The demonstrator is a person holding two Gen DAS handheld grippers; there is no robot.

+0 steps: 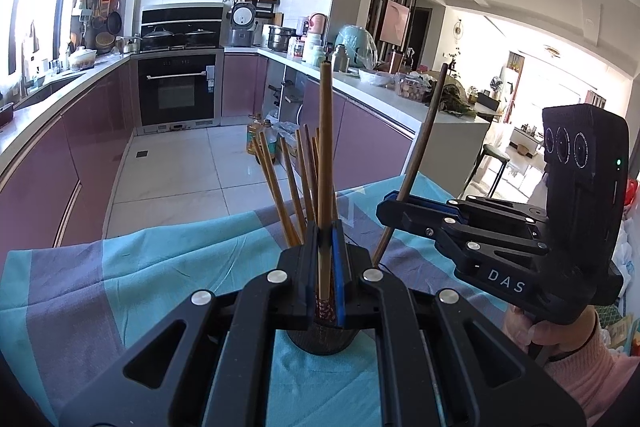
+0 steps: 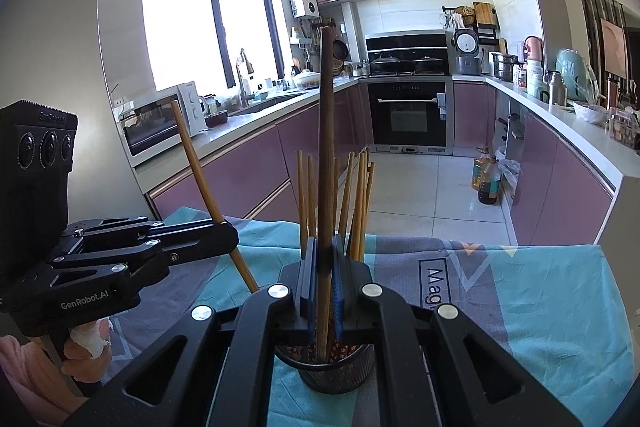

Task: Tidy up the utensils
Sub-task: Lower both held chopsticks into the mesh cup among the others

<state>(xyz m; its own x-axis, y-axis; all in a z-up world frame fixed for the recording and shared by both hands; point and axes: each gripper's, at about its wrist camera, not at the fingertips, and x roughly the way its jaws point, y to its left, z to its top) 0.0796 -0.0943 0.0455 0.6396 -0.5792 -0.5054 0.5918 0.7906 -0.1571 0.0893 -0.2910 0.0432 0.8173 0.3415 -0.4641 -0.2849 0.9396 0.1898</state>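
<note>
A dark mesh holder cup (image 1: 324, 341) (image 2: 338, 371) stands on the cloth-covered table with several light wooden chopsticks (image 1: 288, 187) (image 2: 356, 203) upright in it. My left gripper (image 1: 325, 259) (image 2: 224, 233) is shut on a light wooden chopstick (image 1: 325, 163) (image 2: 200, 167), its patterned lower end just over the cup. My right gripper (image 2: 325, 267) (image 1: 394, 209) is shut on a dark brown chopstick (image 2: 326, 147) (image 1: 420, 155), its lower end inside the cup. Both grippers hover right above the holder, left and right of each other.
The table has a teal and grey cloth (image 1: 140, 275) (image 2: 520, 287), with its far edge just beyond the cup. Behind lie a tiled floor, purple cabinets (image 2: 248, 171), an oven (image 1: 178, 89) and oil bottles (image 2: 486, 179) on the floor.
</note>
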